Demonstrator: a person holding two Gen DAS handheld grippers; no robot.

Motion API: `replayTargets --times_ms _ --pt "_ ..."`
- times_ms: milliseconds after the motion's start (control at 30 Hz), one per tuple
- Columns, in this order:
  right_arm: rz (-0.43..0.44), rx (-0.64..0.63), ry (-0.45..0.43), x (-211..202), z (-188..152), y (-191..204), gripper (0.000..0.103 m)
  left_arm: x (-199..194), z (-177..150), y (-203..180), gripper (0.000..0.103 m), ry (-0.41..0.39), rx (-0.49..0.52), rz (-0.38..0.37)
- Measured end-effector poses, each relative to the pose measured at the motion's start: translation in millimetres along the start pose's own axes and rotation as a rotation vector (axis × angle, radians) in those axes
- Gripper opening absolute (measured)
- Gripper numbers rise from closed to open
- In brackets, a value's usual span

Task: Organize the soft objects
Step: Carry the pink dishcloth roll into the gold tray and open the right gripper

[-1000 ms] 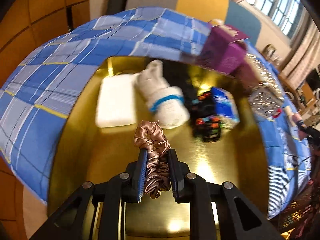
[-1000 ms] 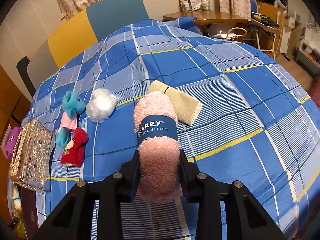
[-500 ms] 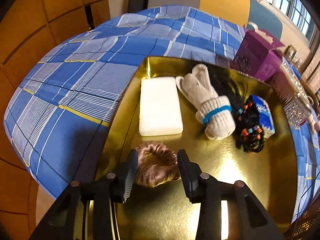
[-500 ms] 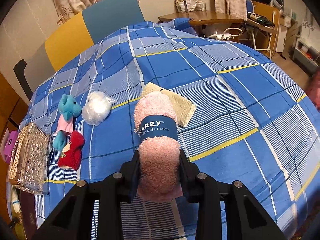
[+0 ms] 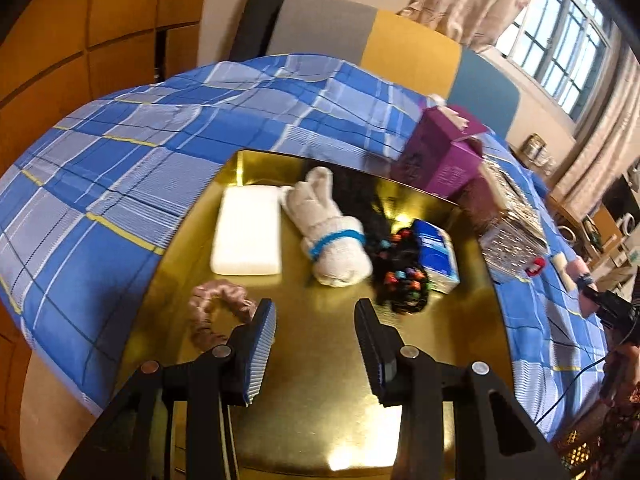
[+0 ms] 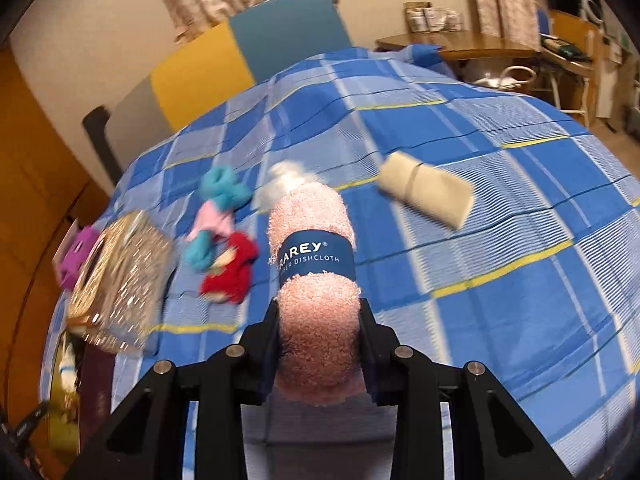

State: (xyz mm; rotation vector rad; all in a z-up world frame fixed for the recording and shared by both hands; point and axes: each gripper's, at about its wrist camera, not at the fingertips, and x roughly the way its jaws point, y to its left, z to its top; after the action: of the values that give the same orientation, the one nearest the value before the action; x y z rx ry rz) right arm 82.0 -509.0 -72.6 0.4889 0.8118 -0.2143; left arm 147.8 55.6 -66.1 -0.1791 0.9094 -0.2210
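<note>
In the left wrist view a gold tray lies on the blue plaid bedspread. On it rest a pink satin scrunchie, a white pad, a rolled white cloth with a blue band, a dark bundle with coloured beads and a blue packet. My left gripper hangs open above the tray, the scrunchie just left of its left finger. My right gripper is shut on a rolled pink dishcloth with a navy label, held above the bedspread.
A purple box and a glittery silver box stand beside the tray. In the right wrist view a teal plush toy, a red plush, a white fluffy ball and a beige folded cloth lie on the bed. Desk and chair behind.
My left gripper opened and left the scrunchie on the tray, then lifted and drew off to the right. My right gripper carried the pink dishcloth leftward, toward the toys and silver box.
</note>
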Motion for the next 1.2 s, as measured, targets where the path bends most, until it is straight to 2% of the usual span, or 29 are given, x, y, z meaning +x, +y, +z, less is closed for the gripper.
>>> replayTargets --times_ms 133,267,533,700,933,1200 --pt "0.05 -0.045 0.039 -2.6 -18.5 33.3 0.035 -3.5 -2.1 -5.9 0.041 -0.009 0.018 -0.024" --pt "0.148 -0.088 0.074 -8.2 -34.3 77.2 0.035 -9.4 -4.8 -3.0 0.041 -0.026 0.017 -0.026" --pt "0.338 -0.304 0.142 -24.3 -73.4 202.8 0.035 -24.9 -2.2 19.8 0.041 -0.043 -0.037 -0.011" --pt "0.427 -0.451 0.231 -16.7 -109.6 277.7 0.035 -36.6 1.4 38.3 0.041 -0.076 -0.078 -0.005" --pt "0.46 -0.596 0.343 8.7 -156.4 347.3 0.035 -47.2 3.0 62.7 0.041 -0.11 -0.134 0.008" --pt "0.433 -0.747 0.448 51.0 -192.0 392.6 0.035 -50.0 -1.3 80.2 0.041 -0.113 -0.175 0.002"
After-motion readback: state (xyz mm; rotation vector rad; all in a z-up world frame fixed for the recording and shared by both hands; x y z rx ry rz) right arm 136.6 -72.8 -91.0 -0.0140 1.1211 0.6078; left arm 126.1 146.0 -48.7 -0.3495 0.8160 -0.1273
